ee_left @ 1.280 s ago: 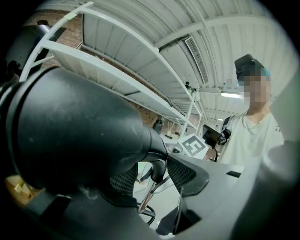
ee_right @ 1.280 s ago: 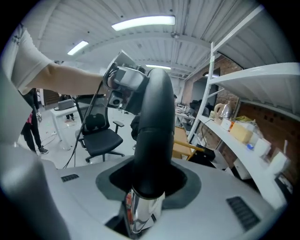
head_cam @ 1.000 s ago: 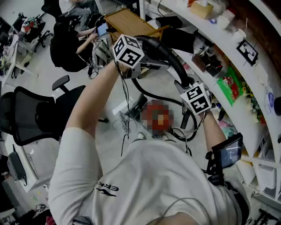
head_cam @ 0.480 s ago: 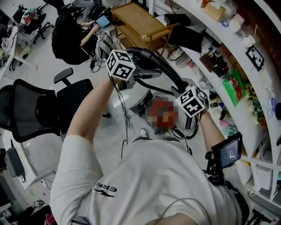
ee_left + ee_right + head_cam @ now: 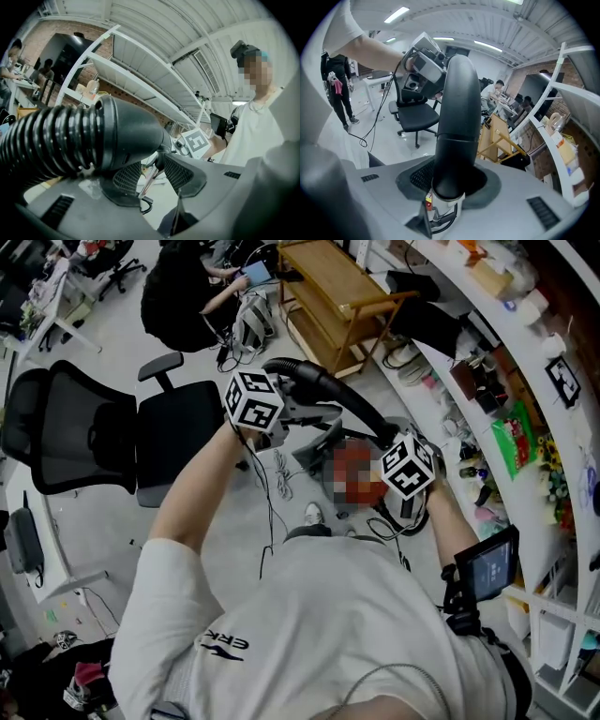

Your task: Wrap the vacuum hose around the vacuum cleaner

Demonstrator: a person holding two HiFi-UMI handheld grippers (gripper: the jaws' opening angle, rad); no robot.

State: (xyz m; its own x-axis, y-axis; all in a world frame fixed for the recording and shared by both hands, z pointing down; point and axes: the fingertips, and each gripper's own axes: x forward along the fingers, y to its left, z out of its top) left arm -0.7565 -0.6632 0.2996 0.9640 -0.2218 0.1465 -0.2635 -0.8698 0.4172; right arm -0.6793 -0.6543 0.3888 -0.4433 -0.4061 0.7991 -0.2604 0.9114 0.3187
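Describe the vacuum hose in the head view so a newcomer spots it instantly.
Start at the black mesh office chair on the left and the long white curved shelving on the right. In mid-air between them arcs the thick black vacuum hose. Unlike the thin floor cables, it is fat, glossy and curved.

Chair: black mesh office chair [image 5: 89, 442], on the floor at left.
Rack: light wooden shelf rack [image 5: 330, 273], at top.
Person: seated, in black [image 5: 178, 298], left of the rack.
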